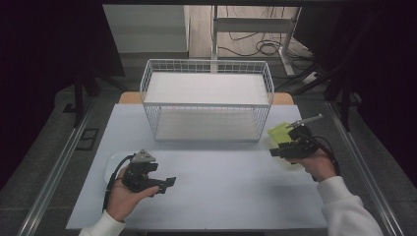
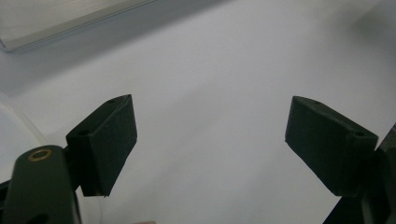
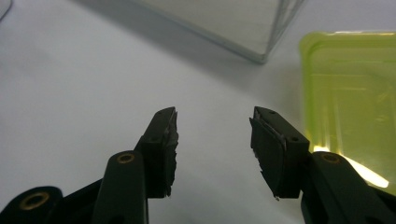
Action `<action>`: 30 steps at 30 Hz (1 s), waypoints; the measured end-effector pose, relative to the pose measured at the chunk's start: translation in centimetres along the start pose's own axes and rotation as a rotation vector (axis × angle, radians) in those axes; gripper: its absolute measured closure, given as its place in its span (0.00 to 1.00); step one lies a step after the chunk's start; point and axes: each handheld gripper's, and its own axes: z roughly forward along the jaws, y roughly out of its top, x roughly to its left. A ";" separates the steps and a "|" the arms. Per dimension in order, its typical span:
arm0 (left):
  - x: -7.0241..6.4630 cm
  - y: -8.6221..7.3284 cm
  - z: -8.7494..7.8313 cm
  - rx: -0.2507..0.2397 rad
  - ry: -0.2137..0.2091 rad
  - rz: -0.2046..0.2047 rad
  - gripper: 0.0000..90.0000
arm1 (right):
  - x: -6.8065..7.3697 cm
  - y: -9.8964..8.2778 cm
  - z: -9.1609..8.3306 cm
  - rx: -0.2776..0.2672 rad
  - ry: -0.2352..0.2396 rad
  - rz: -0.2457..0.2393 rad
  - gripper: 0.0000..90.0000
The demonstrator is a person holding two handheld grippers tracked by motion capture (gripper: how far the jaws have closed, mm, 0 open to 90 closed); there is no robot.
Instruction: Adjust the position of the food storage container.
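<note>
The right hand-held gripper (image 3: 212,149) hovers over the counter (image 1: 221,172) with its jaws half apart and nothing between them; the green lid (image 3: 350,93) lies just beside it, by the basket (image 1: 206,98); the left hand-held gripper (image 2: 210,144) gapes wide, empty.

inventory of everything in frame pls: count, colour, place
wire basket: 1, white, far middle of the table, white liner inside
container: 1, translucent yellow-green, right of the basket, beside the right gripper
plate: 1, white, near left, partly behind the left gripper
table: 1, pale grey-white top
desk frame and cables: on the floor beyond the table
left gripper: 1, black, near left, jaws wide open, nothing between them
right gripper: 1, black, right side, jaws part open, nothing between them
hands: 2, white sleeves, from the near edge
</note>
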 end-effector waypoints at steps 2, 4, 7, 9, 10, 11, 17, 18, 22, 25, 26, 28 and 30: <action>0.0 0.0 0.0 -0.003 -0.004 -0.006 0.18 | -1.0 0.6 -0.1 0.001 0.002 0.022 0.57; 0.0 0.0 0.0 -0.002 -0.003 -0.006 0.18 | -1.7 1.0 0.0 0.009 -0.003 0.034 0.57; 0.0 0.0 0.1 0.004 -0.003 -0.005 0.18 | -3.0 1.7 0.2 0.017 -0.016 0.056 0.57; 0.0 0.0 0.2 0.001 -0.004 -0.011 0.18 | -3.9 2.2 0.3 0.020 -0.027 0.072 0.58; 0.0 0.0 0.2 0.001 -0.004 -0.010 0.18 | -4.3 2.5 0.3 0.022 -0.036 0.082 0.59; 0.1 0.0 0.2 0.007 -0.004 -0.006 0.18 | -4.6 2.7 0.4 0.021 -0.041 0.088 0.60; 0.2 0.1 0.5 0.014 -0.020 -0.012 0.18 | -7.6 3.7 1.0 0.030 -0.075 0.142 0.69; 0.3 0.1 0.5 0.014 -0.021 -0.012 0.18 | -8.0 3.8 1.0 0.023 -0.080 0.150 0.71; 0.5 0.1 0.6 0.016 -0.020 -0.013 0.18 | -9.3 4.1 1.2 0.053 -0.098 0.155 0.81; 0.5 0.1 0.8 0.022 -0.017 -0.010 0.18 | -10.3 4.3 1.7 0.085 -0.128 0.157 0.90; 0.5 0.1 0.8 0.022 -0.017 -0.010 0.18 | -10.3 4.3 1.7 0.085 -0.128 0.157 0.90; 0.4 0.1 0.8 0.022 -0.016 -0.009 0.18 | -11.3 4.5 2.1 0.094 -0.148 0.156 0.99; 0.4 0.1 0.8 0.021 -0.015 -0.010 0.17 | -11.8 4.6 2.3 0.098 -0.159 0.167 0.99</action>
